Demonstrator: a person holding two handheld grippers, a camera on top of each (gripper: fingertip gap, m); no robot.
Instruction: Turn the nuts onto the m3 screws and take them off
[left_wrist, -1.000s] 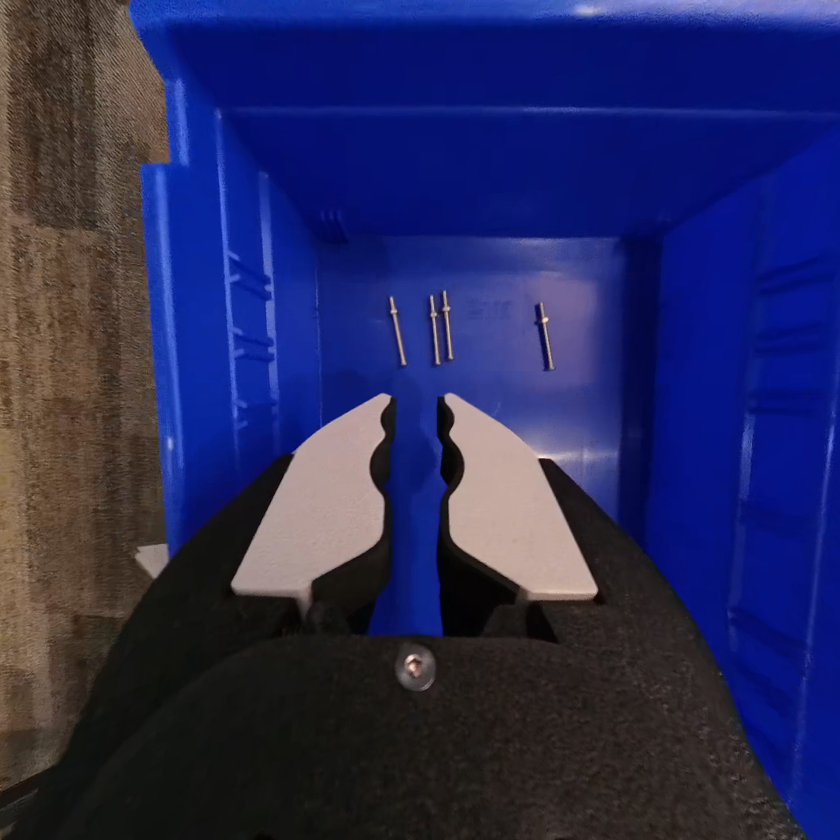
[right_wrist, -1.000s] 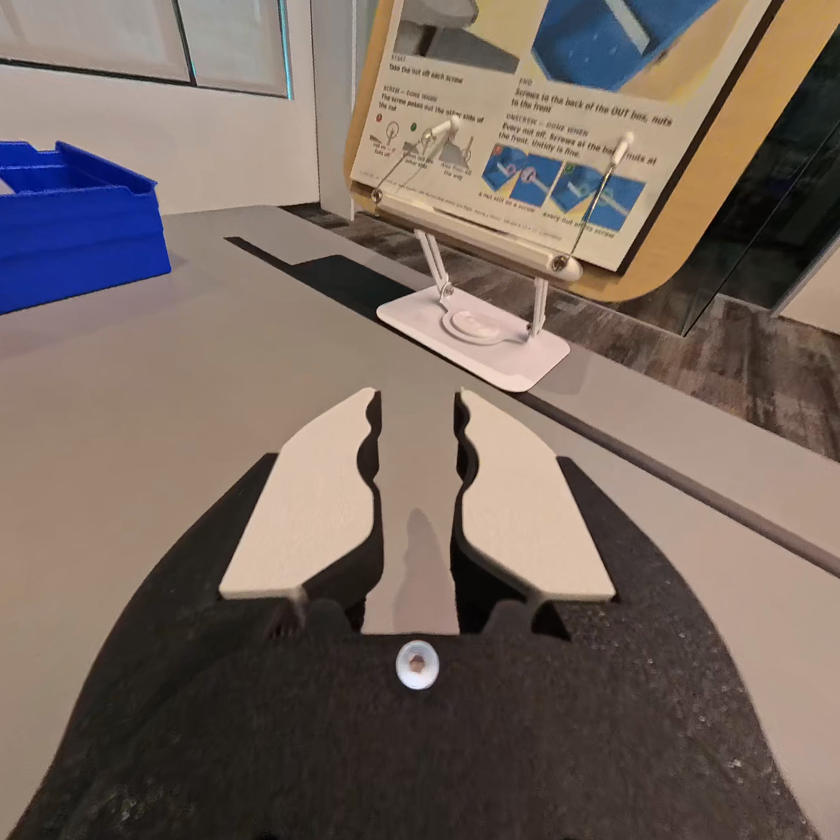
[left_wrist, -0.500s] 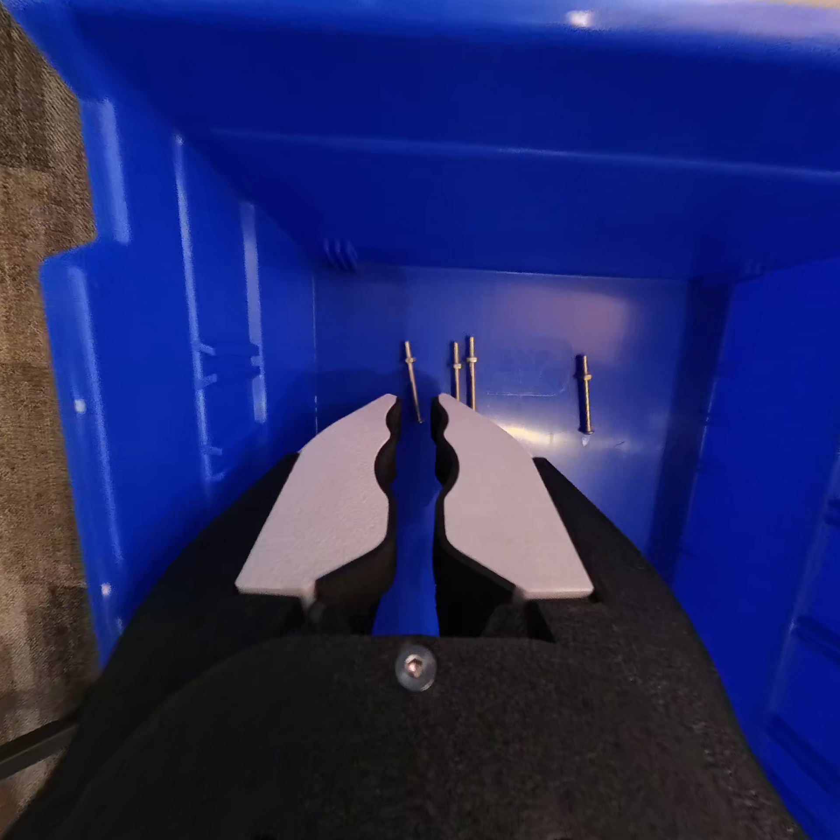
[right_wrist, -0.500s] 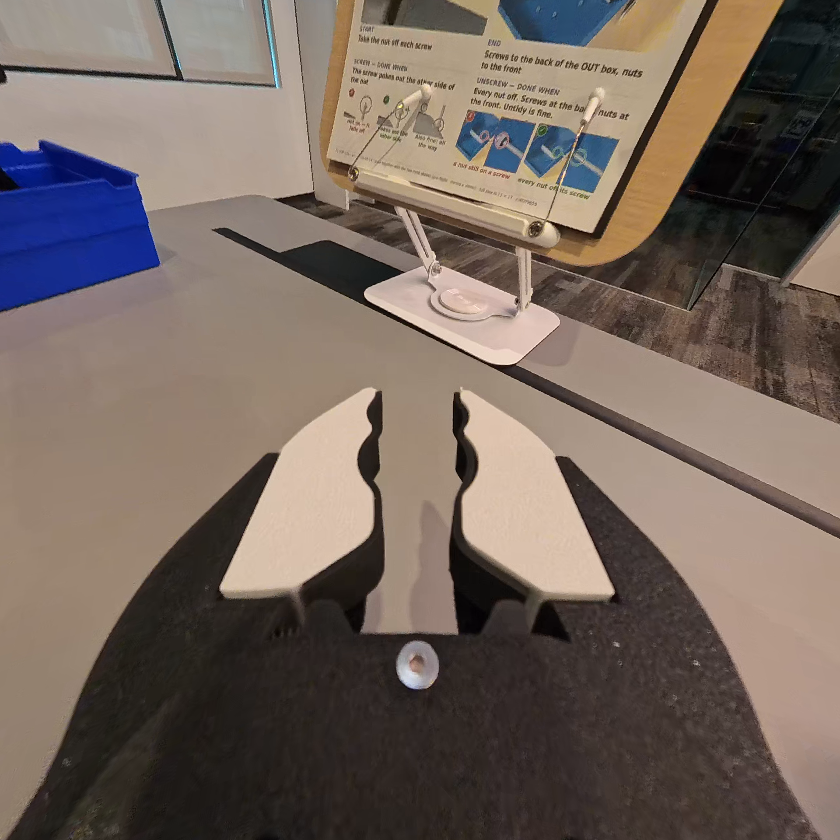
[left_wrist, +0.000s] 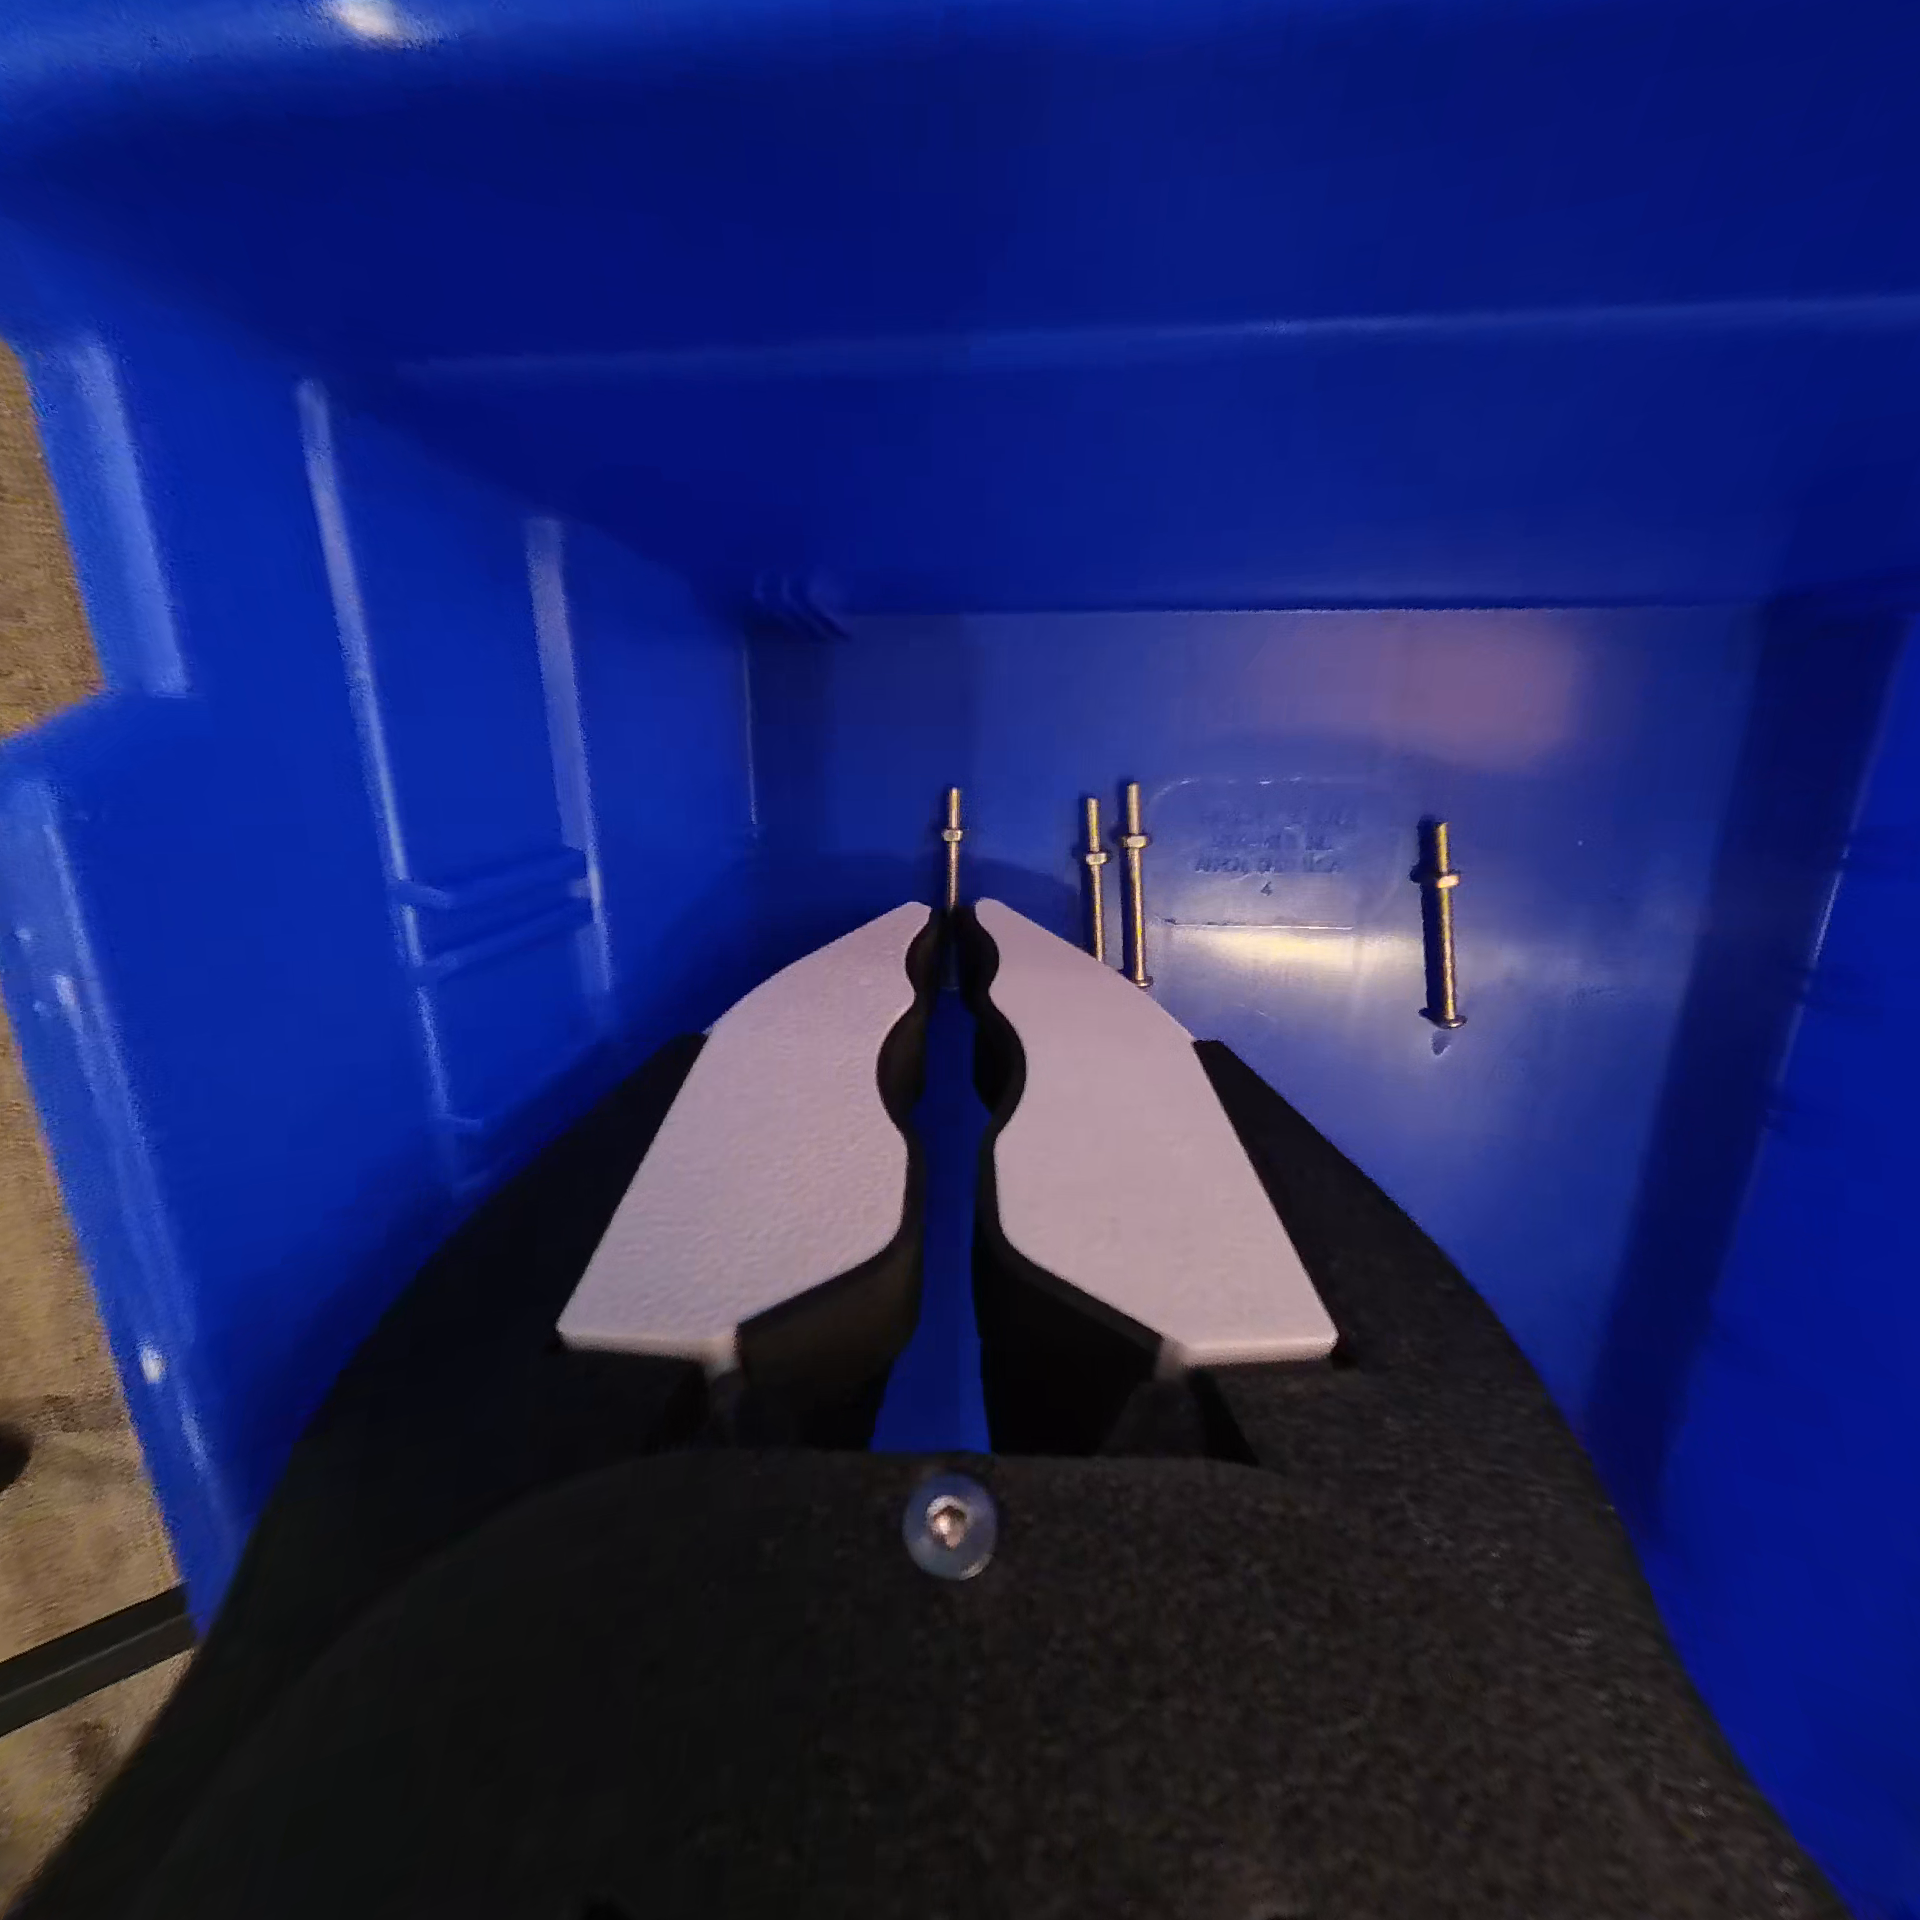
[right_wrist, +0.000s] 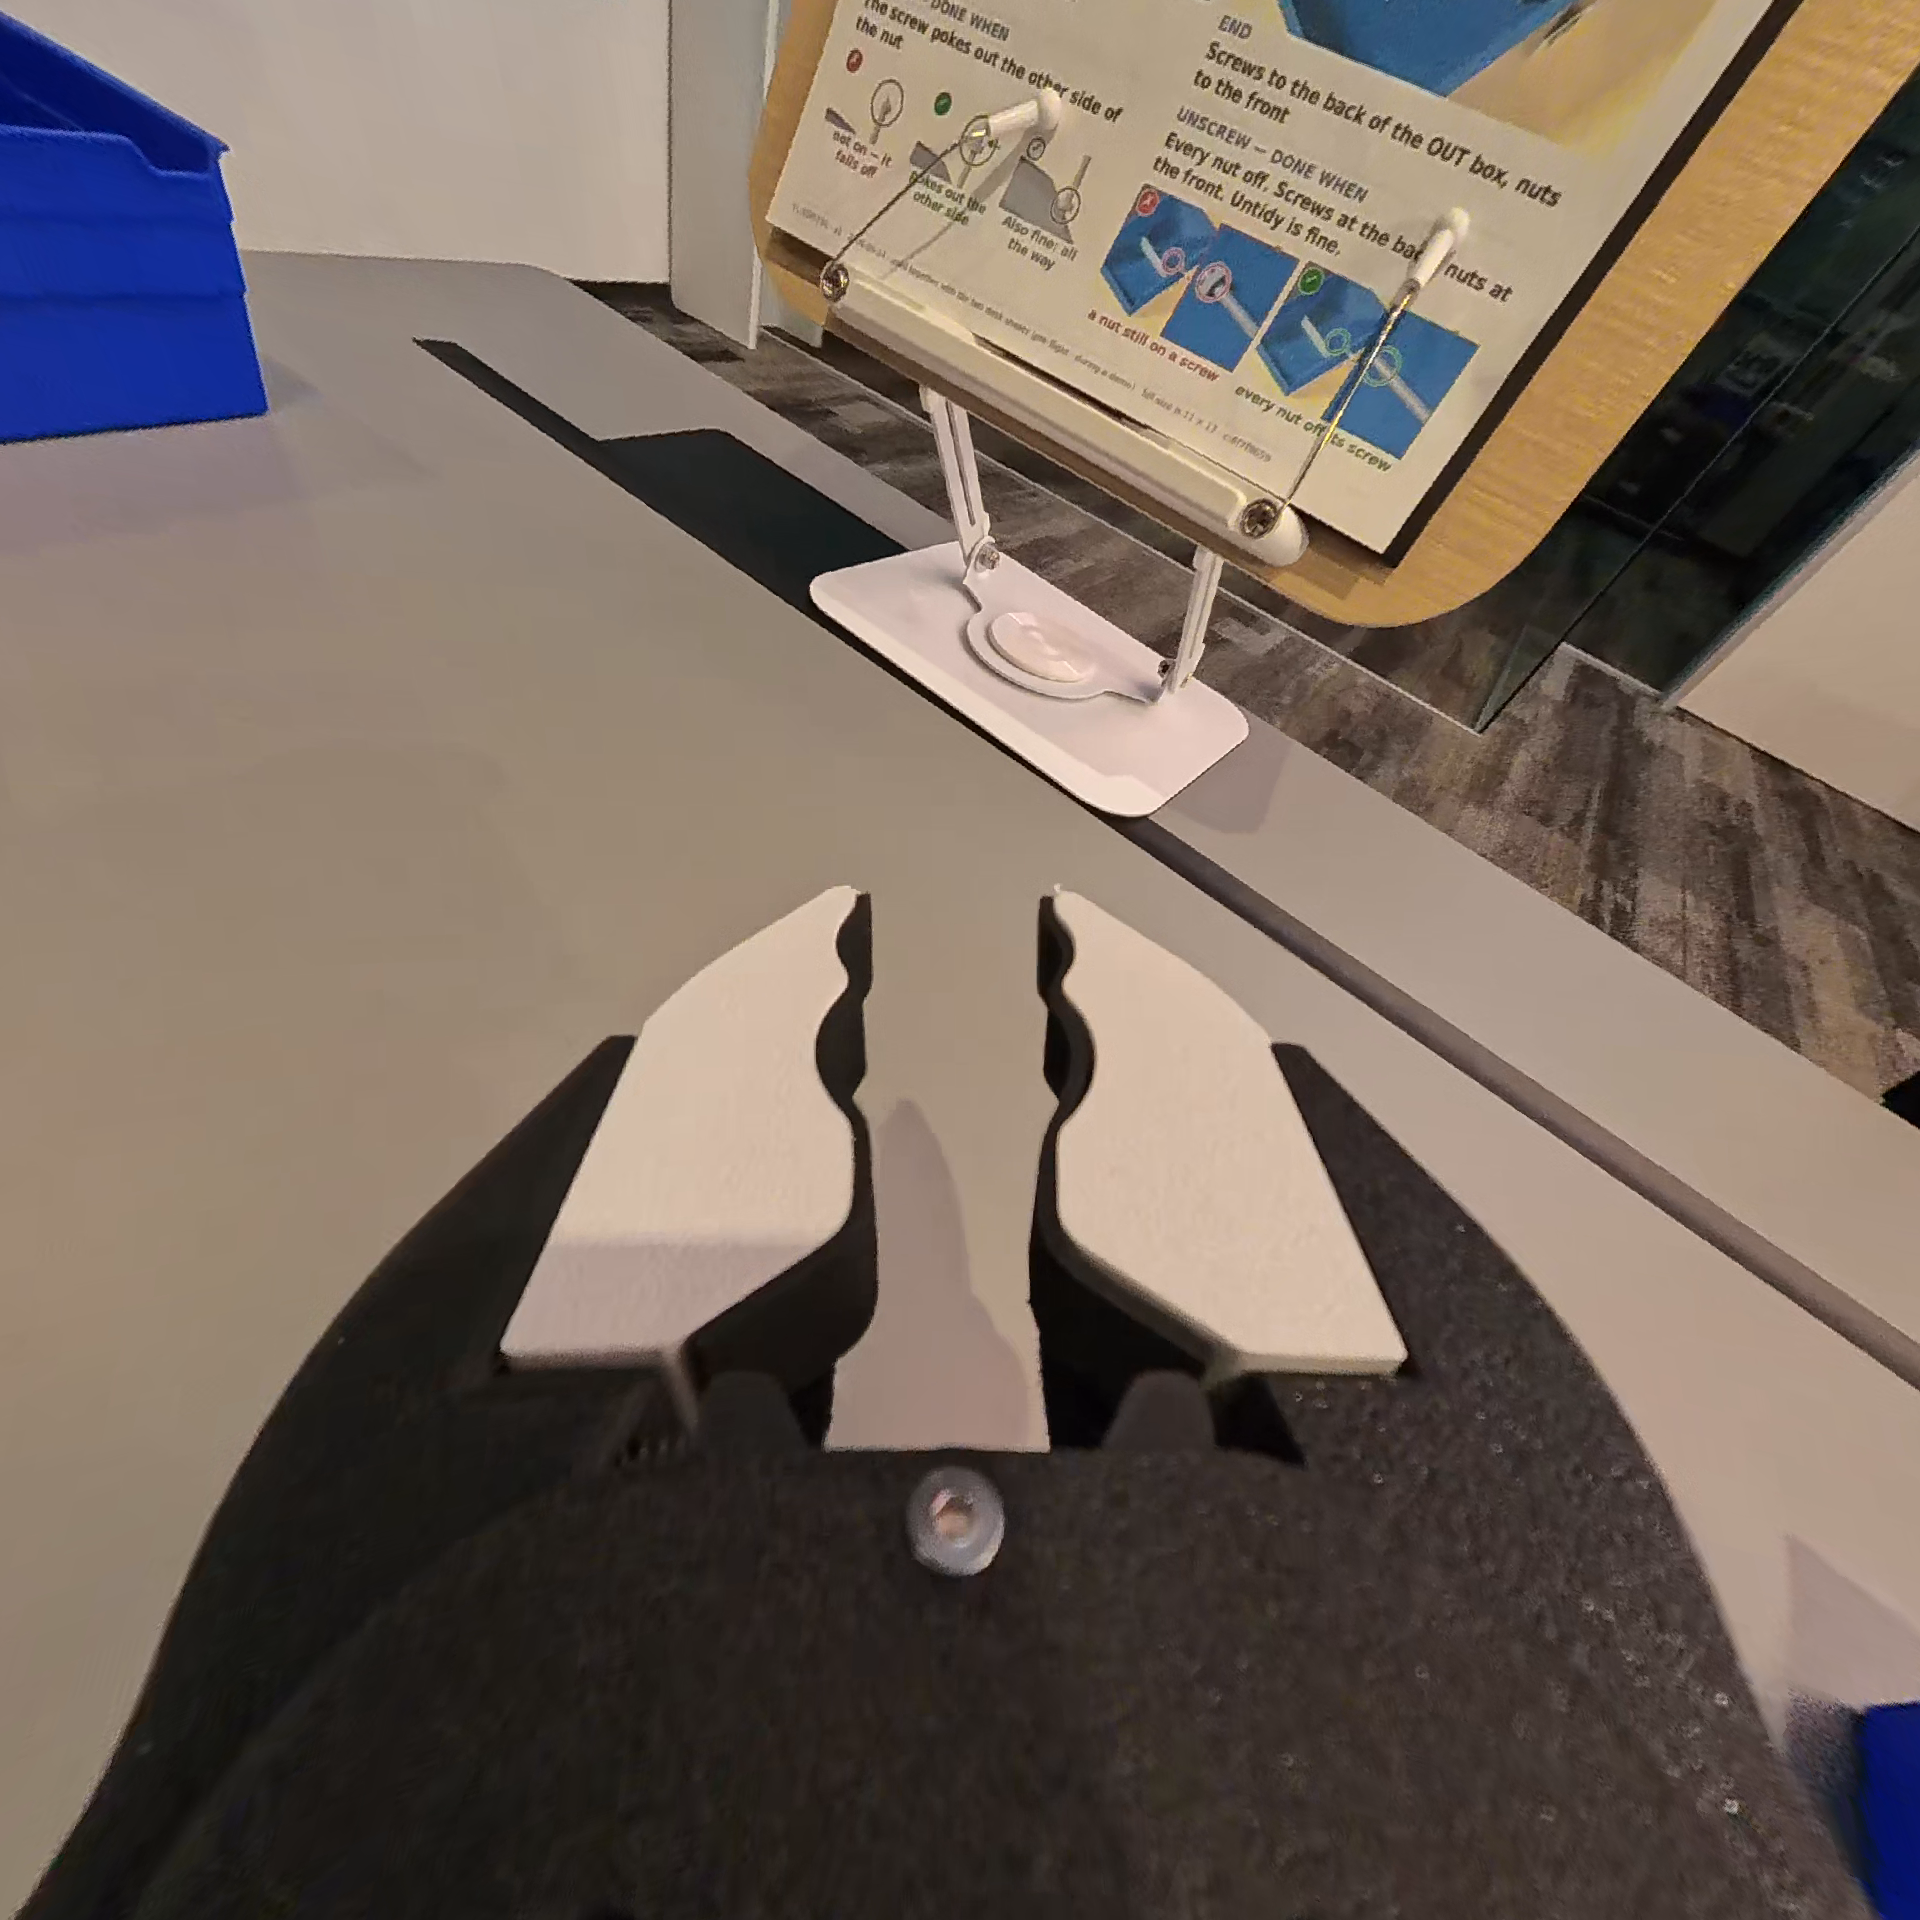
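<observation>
My left gripper (left_wrist: 953, 914) reaches deep into a blue bin (left_wrist: 499, 790). Its fingertips are shut on the shank of the leftmost thin metal screw (left_wrist: 952, 844), which has a small nut near its far end. Three more screws with nuts lie on the bin's floor to the right: two close together (left_wrist: 1093, 883) (left_wrist: 1134, 883) and one farther off (left_wrist: 1440, 925). My right gripper (right_wrist: 954, 904) is open and empty above the grey table (right_wrist: 416, 727).
A white stand (right_wrist: 1039, 665) holding an instruction sheet on a wooden board (right_wrist: 1164, 208) sits at the table's far edge. Another blue bin (right_wrist: 104, 312) stands at the far left of the right wrist view. Carpet (left_wrist: 42, 1299) shows left of the bin. About 65 cm separates my left fingertips from my right.
My left gripper went deeper into the bin, lined up with the leftmost screw, and its jaws closed on it. My right gripper stayed open and drifted slightly over the table.
</observation>
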